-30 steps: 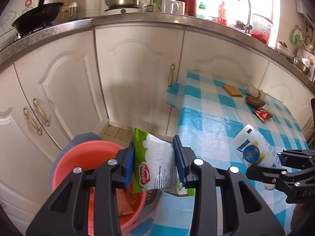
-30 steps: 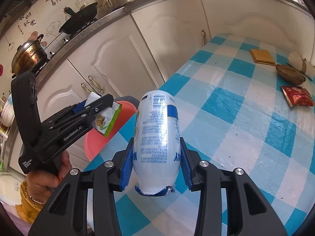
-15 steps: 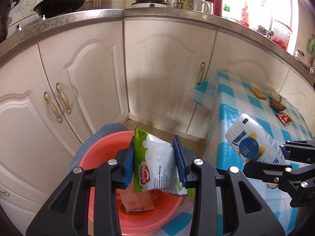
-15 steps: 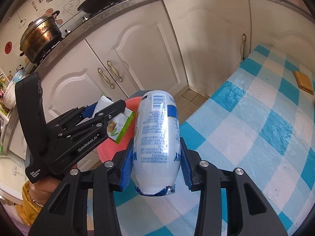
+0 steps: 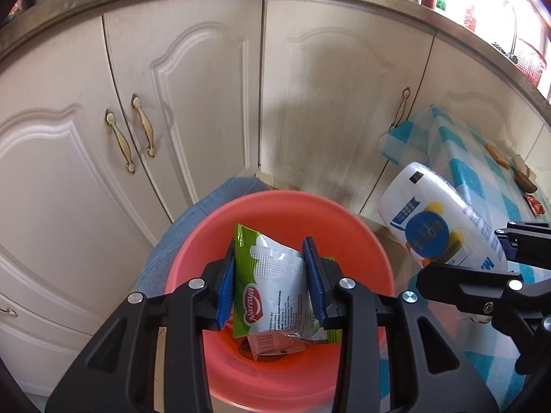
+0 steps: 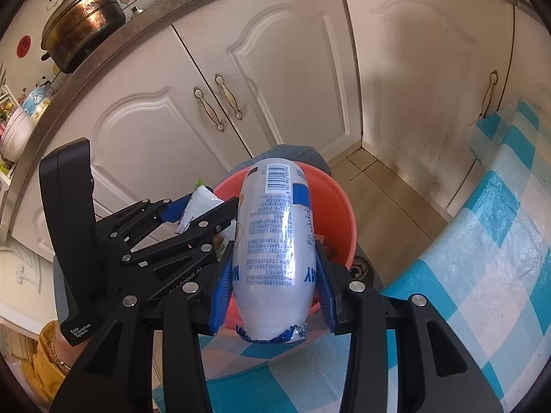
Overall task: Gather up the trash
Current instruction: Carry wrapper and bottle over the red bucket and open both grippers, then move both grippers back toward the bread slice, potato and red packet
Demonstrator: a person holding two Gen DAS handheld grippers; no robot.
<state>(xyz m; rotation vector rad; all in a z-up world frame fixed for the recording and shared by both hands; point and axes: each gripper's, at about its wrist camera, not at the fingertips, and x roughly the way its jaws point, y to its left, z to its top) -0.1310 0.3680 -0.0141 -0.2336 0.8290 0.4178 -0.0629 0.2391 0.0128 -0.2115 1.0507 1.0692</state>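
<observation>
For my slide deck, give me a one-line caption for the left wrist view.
Left gripper holds a green and white snack wrapper over the red basin, beside cream cabinet doors.

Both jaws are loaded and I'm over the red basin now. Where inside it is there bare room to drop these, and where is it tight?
The red basin is bare along its far wall and left side. Its bottom centre holds a crumpled wrapper, directly under the green-white packet in the left gripper. It is tight on the right, where the right gripper brings the white bag in beside the checked tablecloth.

R gripper (image 6: 272, 285) gripping white packet (image 6: 275, 241), over red basin (image 6: 339, 213)
</observation>
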